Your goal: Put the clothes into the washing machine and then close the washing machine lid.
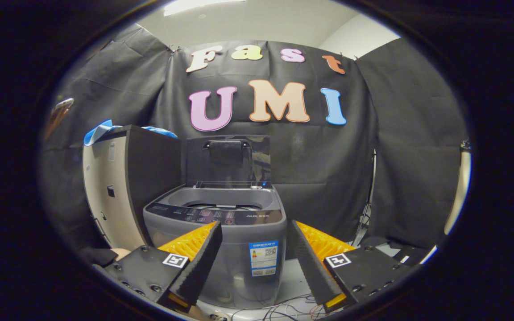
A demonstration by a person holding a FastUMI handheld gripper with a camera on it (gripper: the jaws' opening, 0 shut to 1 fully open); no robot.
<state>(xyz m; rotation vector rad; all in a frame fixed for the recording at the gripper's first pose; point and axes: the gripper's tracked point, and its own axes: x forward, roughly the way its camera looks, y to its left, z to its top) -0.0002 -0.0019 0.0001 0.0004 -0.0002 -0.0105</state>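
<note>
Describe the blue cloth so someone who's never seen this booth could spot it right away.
Start at the grey washing machine beyond the open gripper, its lid raised. Beside it stands a taller dark cabinet. The blue cloth lies draped over that cabinet's top, the one bright, soft thing among hard dark boxes.

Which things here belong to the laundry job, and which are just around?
Job:
washing machine, just beyond the fingers
lid, standing open
blue cloth atop the cabinet
gripper, open, holding nothing

Around:
dark cabinet beside the machine
cables below
</note>
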